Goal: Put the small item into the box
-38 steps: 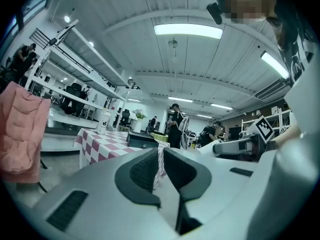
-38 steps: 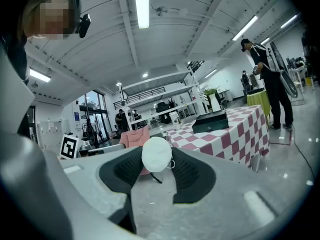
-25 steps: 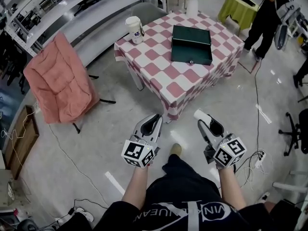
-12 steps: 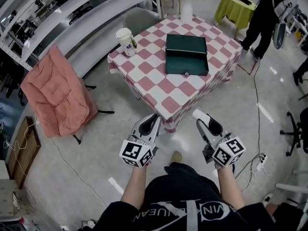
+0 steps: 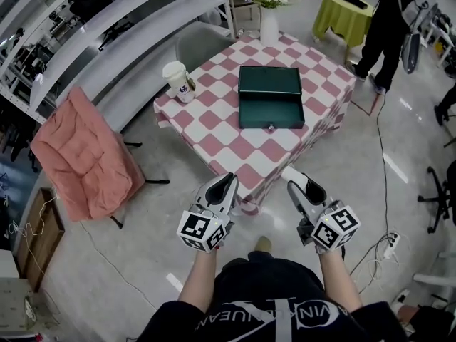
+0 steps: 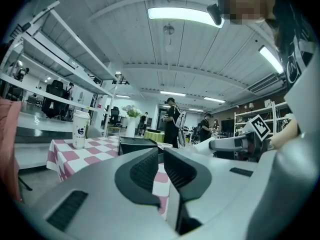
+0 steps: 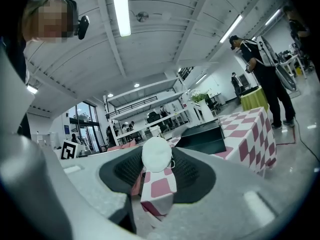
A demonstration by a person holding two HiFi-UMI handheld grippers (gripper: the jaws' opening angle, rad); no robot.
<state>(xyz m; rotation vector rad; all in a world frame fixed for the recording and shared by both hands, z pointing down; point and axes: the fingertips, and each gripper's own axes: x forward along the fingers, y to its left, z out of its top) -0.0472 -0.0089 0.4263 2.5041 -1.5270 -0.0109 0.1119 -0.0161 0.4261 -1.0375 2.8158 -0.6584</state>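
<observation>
Checked table [image 5: 214,130] nearer; right gripper [image 7: 157,170] jaws pinch round white disc [image 7: 156,154].

Pale glossy floor [image 5: 135,219]; white tiered shelving [image 5: 92,20] along the left side; a chair draped in pink fabric [image 5: 78,155] near the pink-and-white checked counter [image 5: 206,130]; a yellow-green clothed table [image 5: 342,16] beyond; a strip light [image 6: 185,15] on the ribbed white ceiling.
</observation>
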